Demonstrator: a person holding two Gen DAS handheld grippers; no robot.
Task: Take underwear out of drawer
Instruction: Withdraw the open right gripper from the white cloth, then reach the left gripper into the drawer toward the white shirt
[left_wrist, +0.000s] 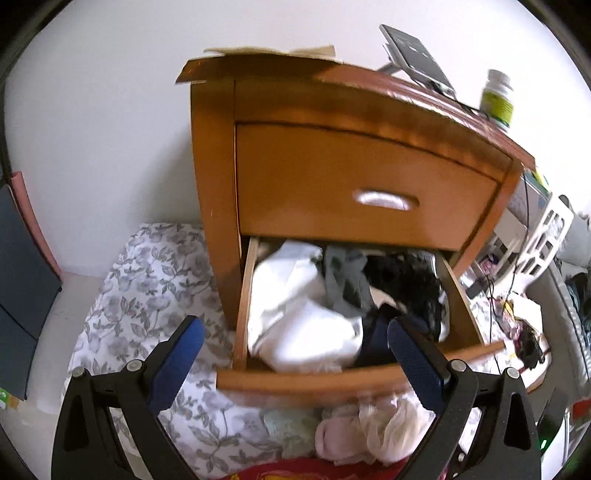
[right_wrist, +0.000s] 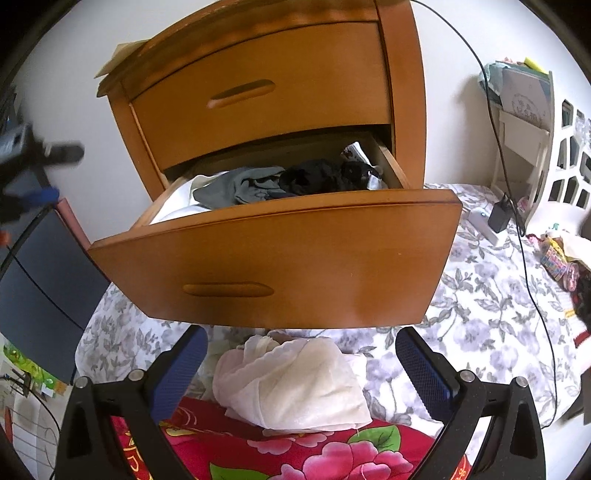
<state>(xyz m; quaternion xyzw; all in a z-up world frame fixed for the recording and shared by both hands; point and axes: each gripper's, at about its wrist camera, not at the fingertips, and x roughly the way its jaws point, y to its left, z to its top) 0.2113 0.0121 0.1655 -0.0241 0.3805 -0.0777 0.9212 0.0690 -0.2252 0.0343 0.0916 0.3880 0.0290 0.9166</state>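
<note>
both tongs gape wide, holding nothing: left tongs (left_wrist: 295, 354) above the open drawer (left_wrist: 354, 380), right tongs (right_wrist: 301, 363) below it. underwear (left_wrist: 347, 284) lies tangled at 12 o'clock; one pinch may drag several pieces out.

Open drawer top reachable, crowded below

We see the lower drawer (left_wrist: 354, 380) pulled out ahead of the left jaws, top unblocked but packed with clothes (left_wrist: 306, 317); the closed upper drawer (left_wrist: 365, 184) overhangs its rear. Below the right jaws, a pale garment pile (right_wrist: 295, 384) fills the bedding (right_wrist: 480, 314).
</note>
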